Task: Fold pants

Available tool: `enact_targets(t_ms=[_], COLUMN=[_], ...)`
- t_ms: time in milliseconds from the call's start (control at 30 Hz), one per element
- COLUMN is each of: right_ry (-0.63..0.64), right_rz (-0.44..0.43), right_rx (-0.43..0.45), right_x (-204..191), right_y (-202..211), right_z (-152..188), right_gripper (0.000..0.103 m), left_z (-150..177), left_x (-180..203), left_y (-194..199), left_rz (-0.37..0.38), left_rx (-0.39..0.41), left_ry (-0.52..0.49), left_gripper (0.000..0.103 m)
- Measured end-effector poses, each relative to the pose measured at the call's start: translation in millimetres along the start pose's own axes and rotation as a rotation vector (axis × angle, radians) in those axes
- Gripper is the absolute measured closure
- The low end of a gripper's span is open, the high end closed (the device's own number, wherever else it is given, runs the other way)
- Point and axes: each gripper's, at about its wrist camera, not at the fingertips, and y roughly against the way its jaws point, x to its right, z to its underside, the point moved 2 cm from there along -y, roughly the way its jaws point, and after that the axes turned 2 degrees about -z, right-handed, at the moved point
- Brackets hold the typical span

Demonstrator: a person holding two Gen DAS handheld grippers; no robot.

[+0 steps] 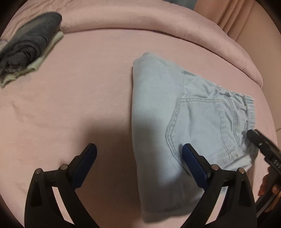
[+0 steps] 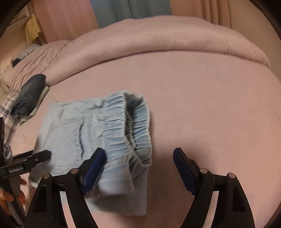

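Pink bed (image 1: 87, 87) holds folded light-blue pants (image 1: 175, 114).

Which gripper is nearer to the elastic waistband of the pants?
Right. The right gripper has one of its jaws at the waistband; the left gripper hangs over the folded leg side.

A dark folded garment (image 1: 29, 42) lies on the pink bedsheet (image 1: 79, 79) beside a rolled duvet (image 2: 158, 38).

A home bedroom: pink bed (image 2: 202, 105), rolled duvet (image 2: 158, 36), curtains (image 2: 130, 10) behind.
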Motion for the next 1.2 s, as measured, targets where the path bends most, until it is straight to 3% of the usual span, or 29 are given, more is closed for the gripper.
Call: enact_targets(t_ms=[133, 200, 433, 667, 1200], right_ry=[0.033, 0.047, 0.068, 0.092, 0.085], right_rz=[0.002, 0.003, -0.007, -0.005, -0.023], right_rx=[0.060, 0.068, 0.110, 0.141, 0.158], right_x=[-12, -13, -36, -52, -64], right_y=[34, 47, 90, 126, 155], right_z=[-1, 1, 11, 23, 41], right_gripper=[0.021, 0.007, 0.001, 0.001, 0.001], left_z=[-1, 1, 14, 32, 60], left_x=[6, 6, 15, 28, 45], left_y=[25, 43, 96, 126, 151], left_rz=[-0.013, -0.016, -0.041, -0.107, -0.124], left_rx=[0.032, 0.055, 0.122, 0.137, 0.147], left_ry=[0.024, 0.043, 0.033, -0.013, -0.027], left_gripper=[0.001, 0.001, 0.001, 0.001, 0.001])
